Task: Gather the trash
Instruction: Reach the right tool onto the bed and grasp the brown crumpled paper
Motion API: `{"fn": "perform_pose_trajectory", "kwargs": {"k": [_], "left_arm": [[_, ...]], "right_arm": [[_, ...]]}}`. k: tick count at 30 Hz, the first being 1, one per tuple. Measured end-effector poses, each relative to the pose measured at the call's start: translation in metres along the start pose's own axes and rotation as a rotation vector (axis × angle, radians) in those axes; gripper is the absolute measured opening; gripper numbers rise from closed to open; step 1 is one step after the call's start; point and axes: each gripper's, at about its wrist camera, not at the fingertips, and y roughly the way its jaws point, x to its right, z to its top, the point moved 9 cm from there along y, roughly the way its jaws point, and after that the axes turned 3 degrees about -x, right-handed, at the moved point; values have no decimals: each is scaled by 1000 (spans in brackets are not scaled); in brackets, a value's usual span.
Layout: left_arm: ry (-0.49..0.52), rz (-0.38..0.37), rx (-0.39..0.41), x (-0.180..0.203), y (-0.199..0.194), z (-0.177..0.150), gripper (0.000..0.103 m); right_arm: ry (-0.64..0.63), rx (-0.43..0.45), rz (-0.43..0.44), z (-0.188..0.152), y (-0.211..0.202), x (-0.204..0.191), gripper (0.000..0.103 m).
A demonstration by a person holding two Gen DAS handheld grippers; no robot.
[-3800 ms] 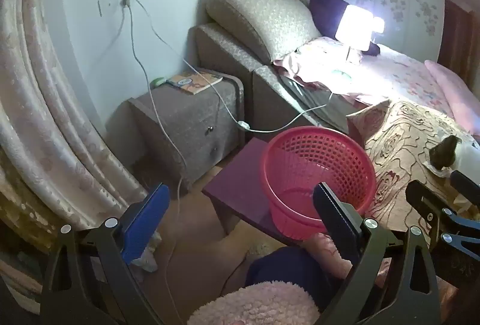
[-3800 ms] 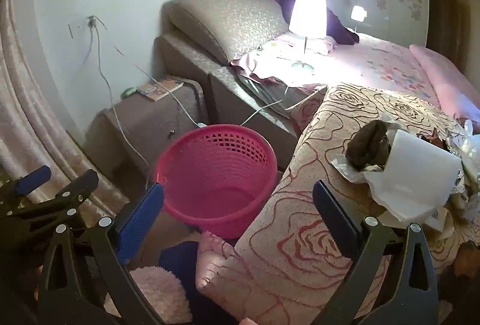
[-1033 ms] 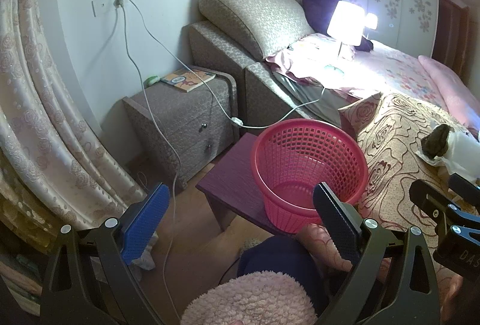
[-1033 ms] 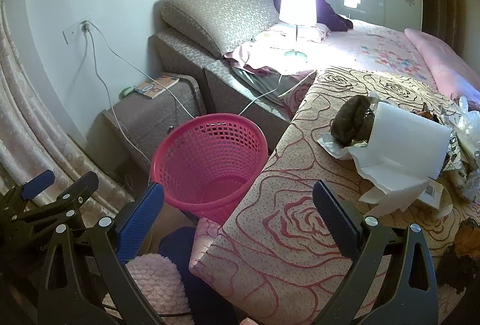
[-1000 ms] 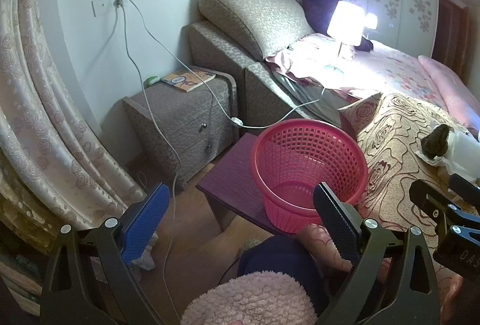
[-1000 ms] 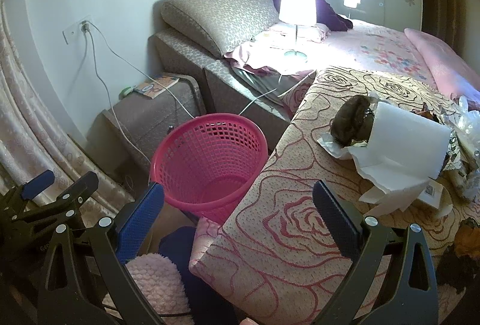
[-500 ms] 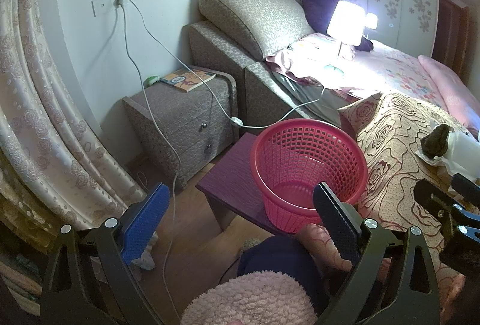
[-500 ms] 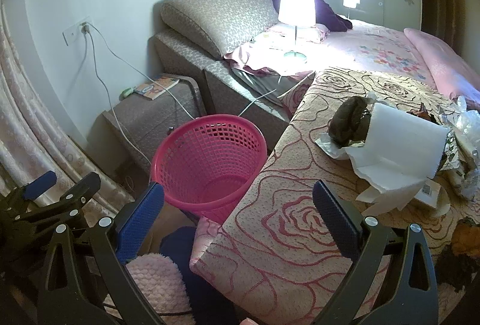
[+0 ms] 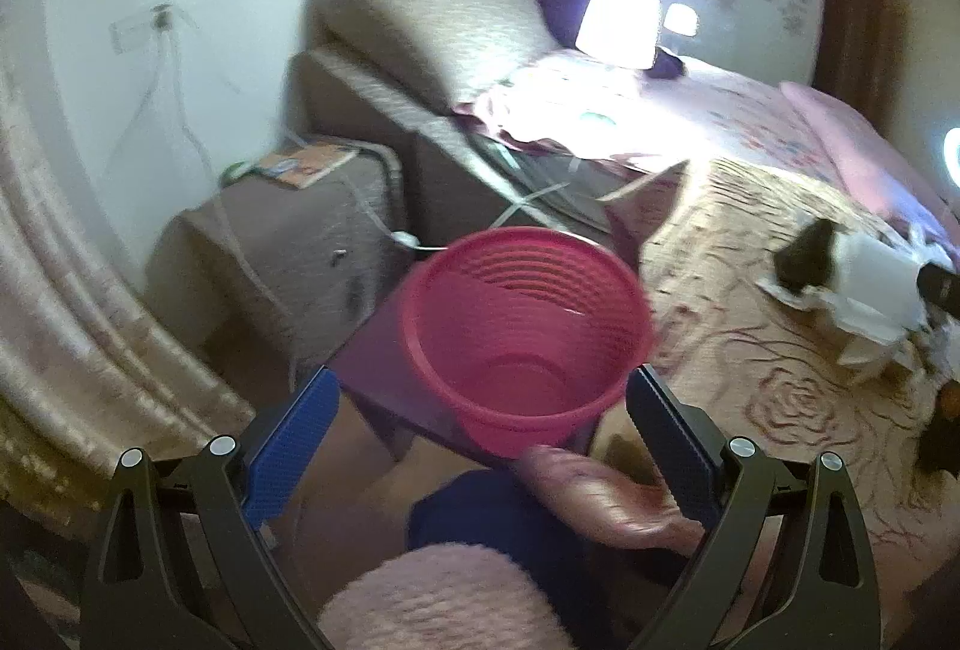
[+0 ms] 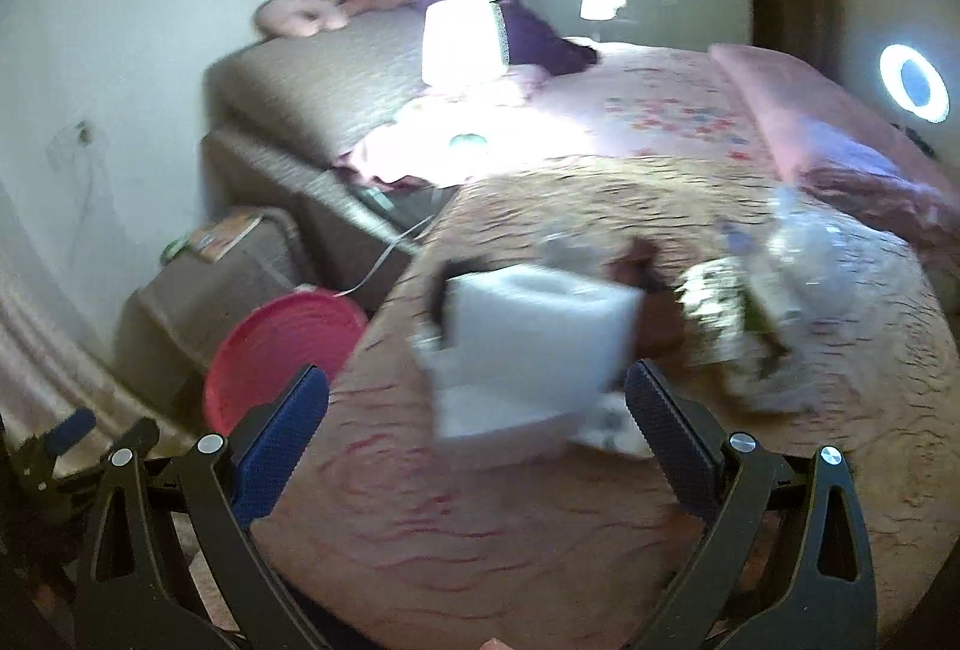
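Both jaws gape empty; only right view shows crumpled wrappers (image 10: pixel 744 314) beyond foam sheet (image 10: pixel 528 344).

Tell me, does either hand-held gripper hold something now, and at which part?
Nothing is held. The left hand-held gripper and the right hand-held gripper are both open, with no trash between the fingers.

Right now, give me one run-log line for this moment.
left tool: open, empty, facing pink basket | right tool: open, over white foam sheet on patterned blanket | basket: empty | frames blurred
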Motion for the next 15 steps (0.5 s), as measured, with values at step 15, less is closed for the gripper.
{"fn": "perform_pose_trajectory", "kwargs": {"k": [15], "left_arm": [[148, -102, -16, 71, 5, -6, 93]], "right_arm": [[-19, -100, -110, -52, -18, 102, 96]]}}
